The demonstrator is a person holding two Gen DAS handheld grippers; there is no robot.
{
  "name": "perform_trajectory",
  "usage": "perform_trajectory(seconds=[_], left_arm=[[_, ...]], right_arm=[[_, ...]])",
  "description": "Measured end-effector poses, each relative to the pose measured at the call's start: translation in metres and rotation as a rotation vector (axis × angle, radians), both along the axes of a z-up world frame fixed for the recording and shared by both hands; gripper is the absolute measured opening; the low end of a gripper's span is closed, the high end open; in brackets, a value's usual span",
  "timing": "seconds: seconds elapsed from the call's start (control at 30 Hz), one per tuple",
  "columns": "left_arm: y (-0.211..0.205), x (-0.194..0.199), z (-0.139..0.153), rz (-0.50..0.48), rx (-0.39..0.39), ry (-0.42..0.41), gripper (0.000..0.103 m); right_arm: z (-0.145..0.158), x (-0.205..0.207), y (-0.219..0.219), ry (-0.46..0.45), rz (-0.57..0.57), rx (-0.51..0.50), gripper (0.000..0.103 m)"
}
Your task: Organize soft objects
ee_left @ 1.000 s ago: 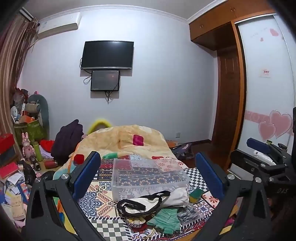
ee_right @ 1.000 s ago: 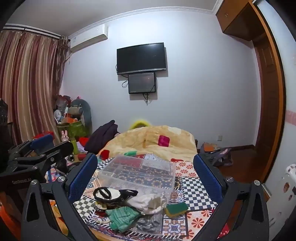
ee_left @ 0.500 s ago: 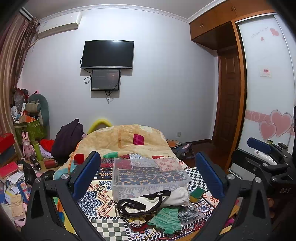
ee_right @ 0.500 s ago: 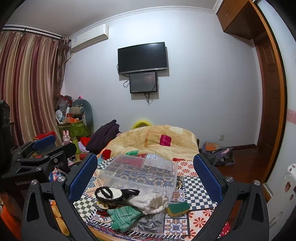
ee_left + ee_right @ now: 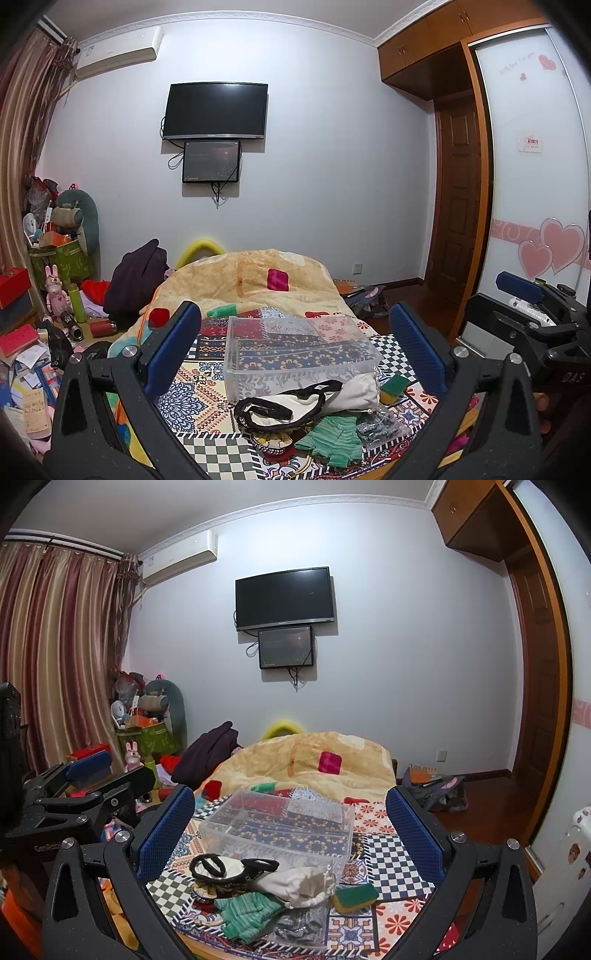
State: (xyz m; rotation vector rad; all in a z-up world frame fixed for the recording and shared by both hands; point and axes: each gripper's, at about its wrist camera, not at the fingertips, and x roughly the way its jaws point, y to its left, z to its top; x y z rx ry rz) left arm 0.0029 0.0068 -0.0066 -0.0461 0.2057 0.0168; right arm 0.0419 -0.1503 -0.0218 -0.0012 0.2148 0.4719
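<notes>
A clear plastic box (image 5: 295,347) (image 5: 280,827) stands empty on a patterned cloth on the bed. In front of it lies a pile of soft things: a white bag with black straps (image 5: 314,400) (image 5: 295,880), green knit gloves (image 5: 332,439) (image 5: 247,912), a grey sparkly item (image 5: 376,424) (image 5: 299,923) and a green-yellow sponge (image 5: 393,387) (image 5: 354,895). My left gripper (image 5: 295,354) is open and empty, held above and before the pile. My right gripper (image 5: 291,834) is open and empty likewise. Each shows at the other view's edge.
A yellow quilt (image 5: 258,277) covers the far bed. Clutter, boxes and toys (image 5: 55,288) fill the floor at left. A wardrobe with heart decals (image 5: 535,221) and a door (image 5: 461,203) stand at right. A TV (image 5: 216,110) hangs on the wall.
Both views have shifted only slightly; both grippers stay open and empty, and the pile and box have not moved.
</notes>
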Motion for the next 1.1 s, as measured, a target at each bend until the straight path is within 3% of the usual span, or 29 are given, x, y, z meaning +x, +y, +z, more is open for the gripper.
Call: perform_trajectory(seconds=[1.1], left_arm=[[-0.0009, -0.0011, 0.0030, 0.000, 0.007, -0.006, 0.103]], right_arm=[[0.0045, -0.0038, 0.0016, -0.019, 0.002, 0.003, 0.103]])
